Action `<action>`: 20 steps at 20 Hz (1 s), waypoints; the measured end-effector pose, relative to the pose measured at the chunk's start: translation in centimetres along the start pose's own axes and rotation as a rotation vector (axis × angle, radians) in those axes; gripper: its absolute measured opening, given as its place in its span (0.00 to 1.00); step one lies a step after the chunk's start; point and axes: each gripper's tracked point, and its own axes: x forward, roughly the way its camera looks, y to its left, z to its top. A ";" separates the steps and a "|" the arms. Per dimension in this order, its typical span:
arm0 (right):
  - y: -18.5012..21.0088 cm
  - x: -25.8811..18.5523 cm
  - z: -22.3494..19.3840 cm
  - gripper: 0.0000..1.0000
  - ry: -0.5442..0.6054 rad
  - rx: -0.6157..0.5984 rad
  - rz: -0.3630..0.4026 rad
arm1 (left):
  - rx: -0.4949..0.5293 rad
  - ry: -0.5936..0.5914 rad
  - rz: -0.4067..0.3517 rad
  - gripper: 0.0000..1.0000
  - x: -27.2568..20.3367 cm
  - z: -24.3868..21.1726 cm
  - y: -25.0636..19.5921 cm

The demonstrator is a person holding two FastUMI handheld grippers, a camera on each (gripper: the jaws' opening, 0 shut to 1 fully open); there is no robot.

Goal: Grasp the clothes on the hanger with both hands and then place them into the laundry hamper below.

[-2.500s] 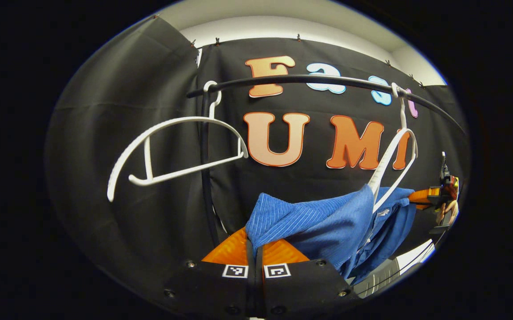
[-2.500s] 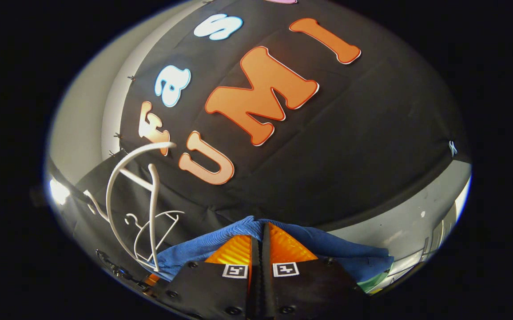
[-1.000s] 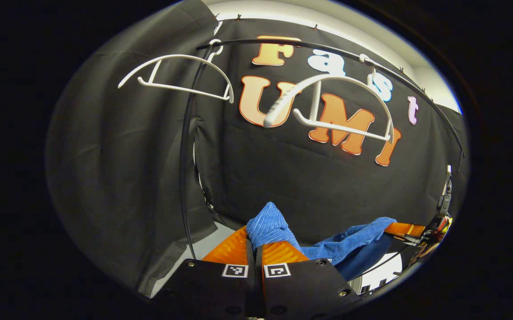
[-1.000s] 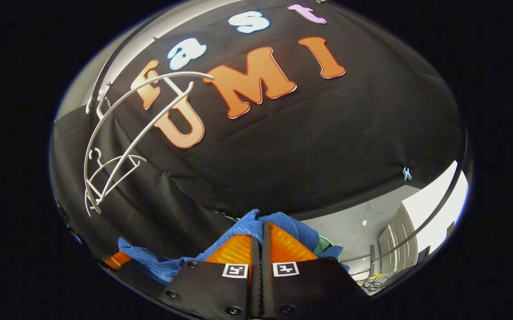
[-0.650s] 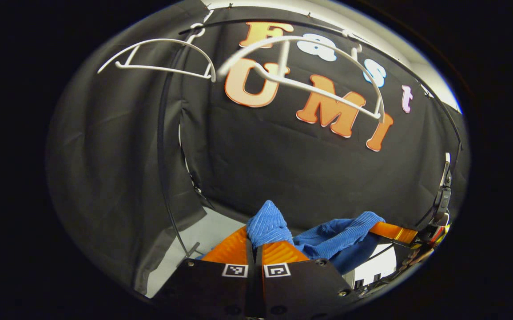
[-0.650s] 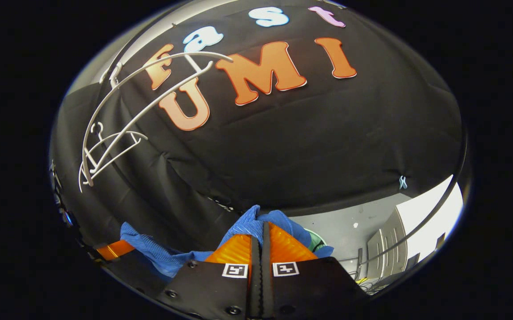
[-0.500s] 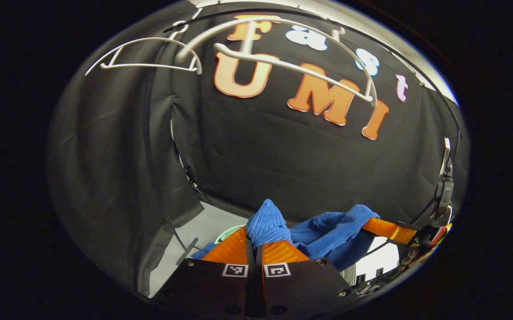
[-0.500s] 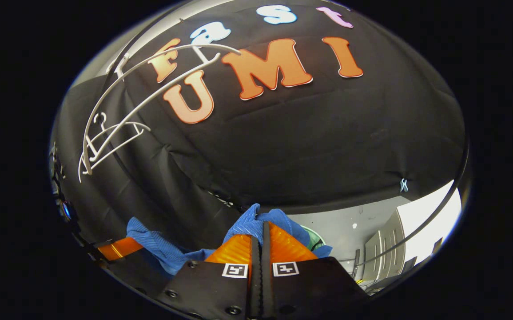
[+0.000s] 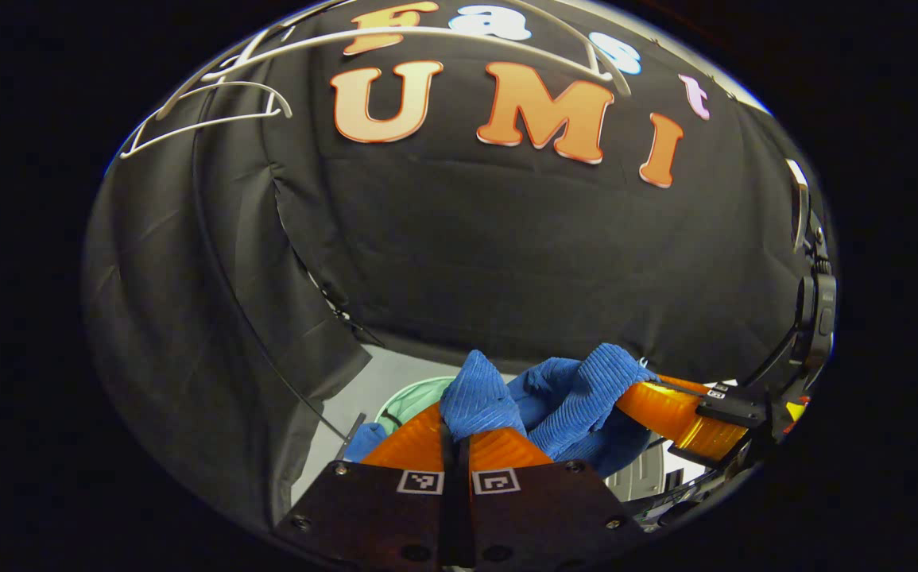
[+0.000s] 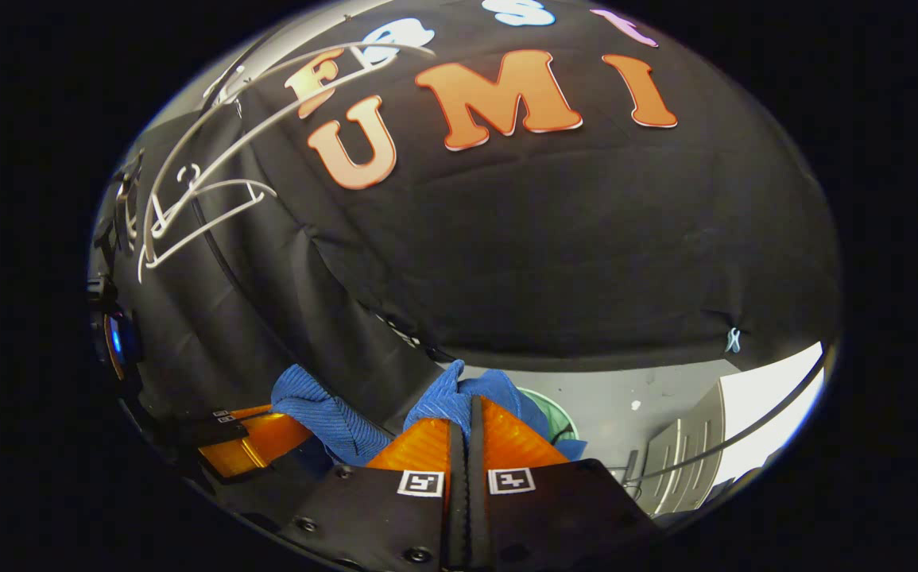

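- Nearest in the left gripper view, the left gripper (image 9: 456,433) has its fingers pressed together on a fold of the blue garment (image 9: 578,393), which bunches up just above the tips.
- In the right gripper view the right gripper (image 10: 467,429) is likewise pinching a blue fold (image 10: 459,397) between both fingers.
- The two grippers are near each other: the right one shows at the lower right of the left gripper view, cloth draped over its finger, and the left one shows at the lower left of the right gripper view with cloth (image 10: 319,421) over it too. The garment hangs slack between them.
- Just beyond the cloth, low down, I see the pale green rim of the hamper (image 9: 411,395); in the right gripper view a sliver of the same rim (image 10: 558,413) peeks out beside the blue fabric. It stands on the grey floor (image 9: 395,373), below the grippers.
- Farther off and high up, two white hangers (image 9: 212,119) dangle bare on the dark rail (image 9: 212,238) against the black wall cloth (image 9: 506,254); they show at the upper left of the right gripper view as well (image 10: 188,206).
- My reading: the grasp and the lift off the hanger are done, since the hangers are bare and both grippers carry the garment. What remains is to bring it down over the hamper and let go with both grippers. I cannot tell whether any cloth is already inside the rim.
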 end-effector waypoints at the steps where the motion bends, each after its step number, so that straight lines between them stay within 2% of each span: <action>1: 0.1 0.8 -0.8 0.07 0.011 0.007 -0.005 | -0.004 0.018 -0.007 0.00 0.8 -0.5 -0.2; 5: -1.2 2.4 -1.9 0.07 0.036 0.029 -0.067 | 0.003 0.081 -0.039 0.00 3.8 -1.7 0.7; 11: -0.5 5.7 -2.7 0.07 0.076 0.048 -0.140 | -0.021 0.125 -0.109 0.00 7.7 -1.7 2.4; 14: -0.1 8.2 -4.6 0.07 0.131 0.044 -0.172 | -0.026 0.192 -0.146 0.00 9.8 -3.6 3.6; 20: -1.2 12.8 -9.8 0.07 0.310 0.090 -0.226 | -0.060 0.331 -0.112 0.00 13.7 -7.9 7.4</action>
